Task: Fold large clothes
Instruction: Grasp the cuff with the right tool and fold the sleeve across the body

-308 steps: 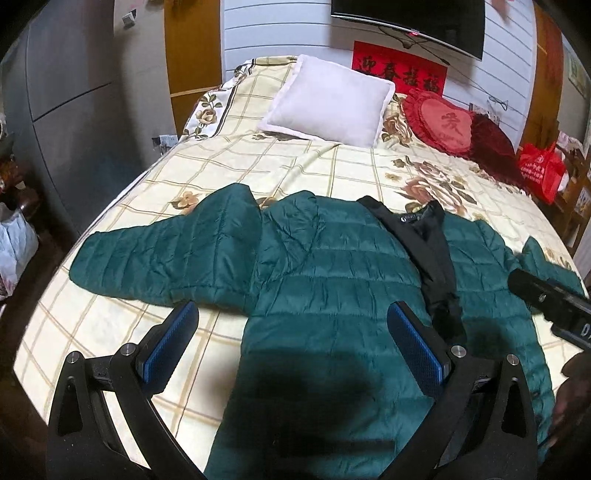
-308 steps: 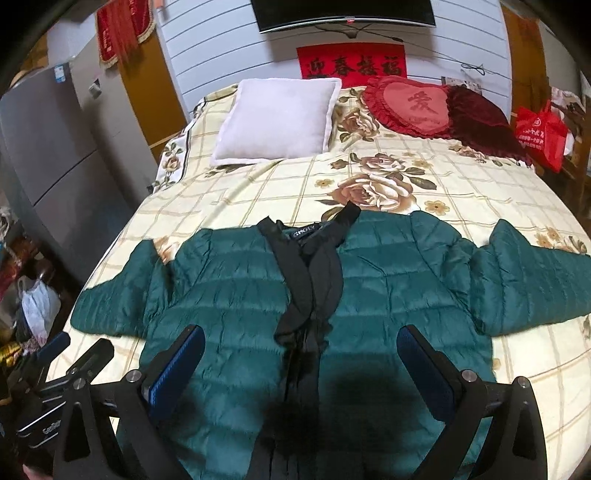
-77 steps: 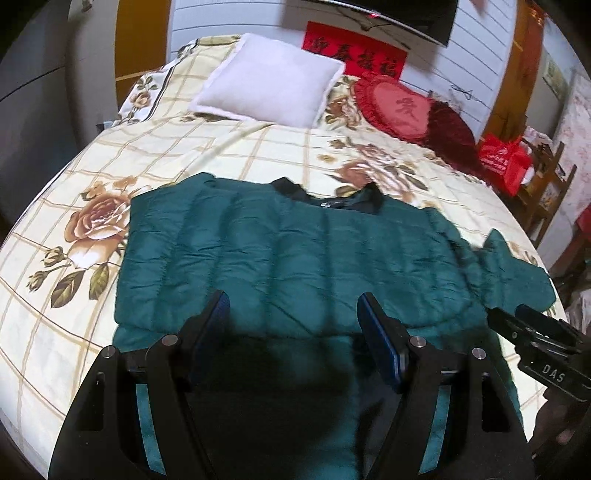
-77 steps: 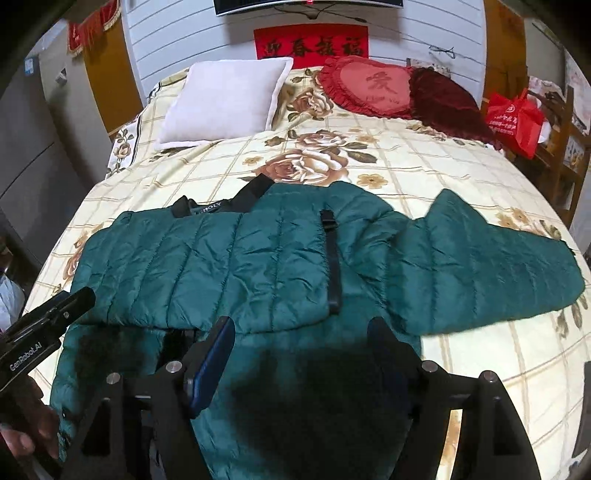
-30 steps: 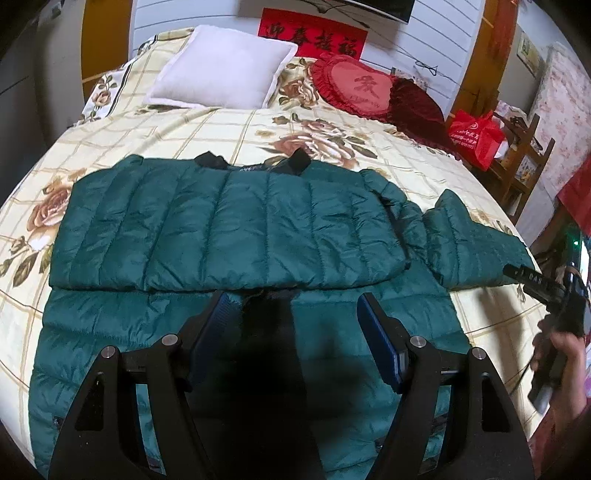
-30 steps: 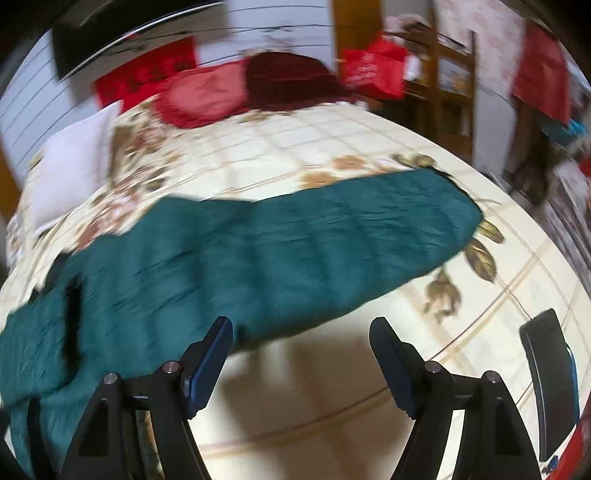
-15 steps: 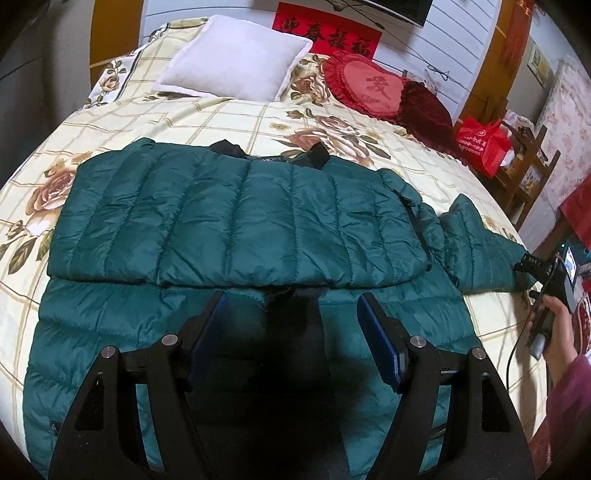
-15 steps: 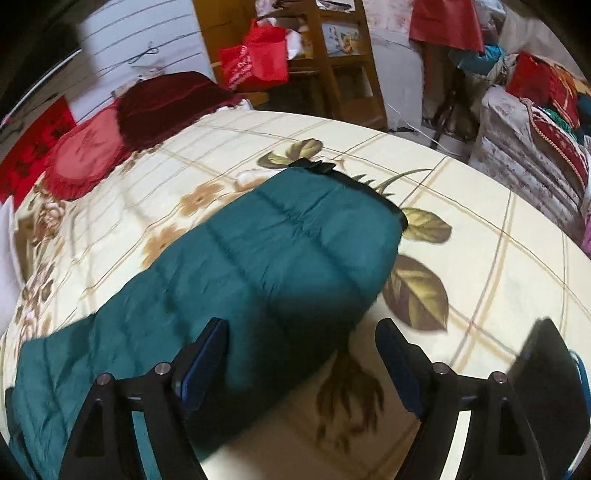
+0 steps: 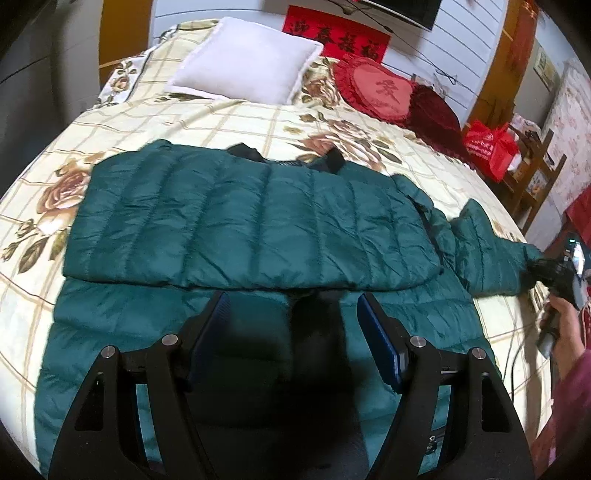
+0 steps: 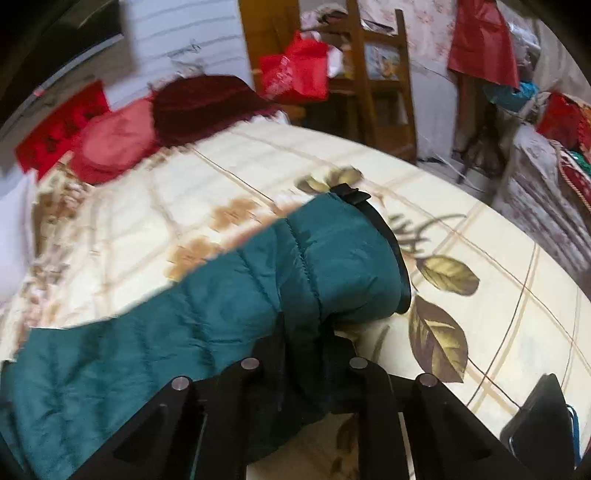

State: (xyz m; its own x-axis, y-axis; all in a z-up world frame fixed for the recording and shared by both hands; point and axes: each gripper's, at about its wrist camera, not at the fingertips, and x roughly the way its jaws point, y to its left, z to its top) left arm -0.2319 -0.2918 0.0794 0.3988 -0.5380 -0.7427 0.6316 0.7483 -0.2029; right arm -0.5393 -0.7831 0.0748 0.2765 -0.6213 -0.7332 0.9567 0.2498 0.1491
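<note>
A: Two grippers are in view. What is different from half a second ago?

B: The right gripper [image 10: 304, 343] had its fingers wide apart above the sleeve then. Now they are drawn together and clamped on the sleeve [image 10: 325, 258] of the dark green quilted puffer jacket [image 9: 251, 221], close to the black cuff [image 10: 391, 240]. The sleeve fabric bunches up between them.

A: And the left gripper?

B: The left gripper [image 9: 291, 339] is almost where it was. Its blue-padded fingers [image 9: 380, 347] stay apart and hold nothing; they hover over the lower part of the jacket.

A: Where does the jacket lie?

B: On the cream bedspread with brown check lines and rose print [image 9: 207, 122]. One sleeve is folded across the chest, and the black collar [image 9: 332, 158] shows at the far edge. The other sleeve reaches out toward the right edge of the bed, where the right gripper meets it in the left wrist view.

A: What about the room?

B: At the head of the bed lie a white square pillow [image 9: 247, 70], a red heart-shaped cushion [image 9: 376, 90] and a dark red velvet cushion [image 9: 432, 110]. A red banner with gold characters [image 9: 338, 31] hangs on the white wall. A red plastic bag [image 10: 295, 70] sits by a wooden chair [image 10: 380, 74]. A dark flat device [image 10: 535, 421] lies on the bedspread near the right gripper.
</note>
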